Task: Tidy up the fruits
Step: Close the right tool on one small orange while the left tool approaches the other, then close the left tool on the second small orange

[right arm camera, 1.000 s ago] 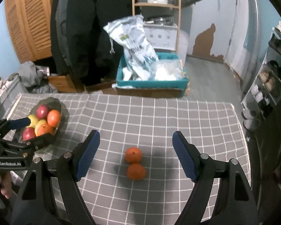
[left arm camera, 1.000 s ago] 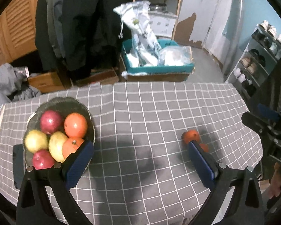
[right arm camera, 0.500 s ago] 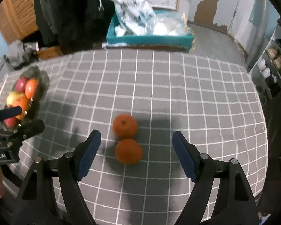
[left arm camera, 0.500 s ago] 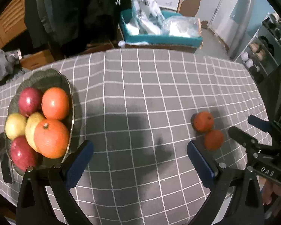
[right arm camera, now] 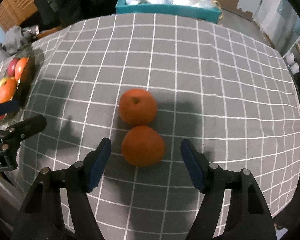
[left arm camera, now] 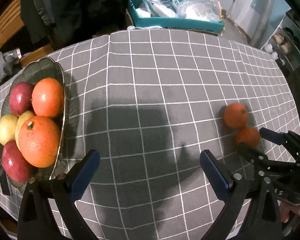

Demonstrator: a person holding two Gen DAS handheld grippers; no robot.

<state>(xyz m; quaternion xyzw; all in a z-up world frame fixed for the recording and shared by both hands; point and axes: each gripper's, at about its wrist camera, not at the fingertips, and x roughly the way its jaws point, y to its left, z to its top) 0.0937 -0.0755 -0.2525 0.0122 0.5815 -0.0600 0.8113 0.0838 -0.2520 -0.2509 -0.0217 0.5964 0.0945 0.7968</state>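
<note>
Your right gripper is spread wide around the near round, dimpled orange tangerine, not touching; it abuts the far tangerine near the grey checked tablecloth's right edge. Left gripper open, empty. Scalloped dark glass bowl of fruit sits at the left edge.

Little can be read. The left gripper, at the left edge of the right wrist view, bears white letters "otAI". The right gripper, near right in the left wrist view, shows "AS".
</note>
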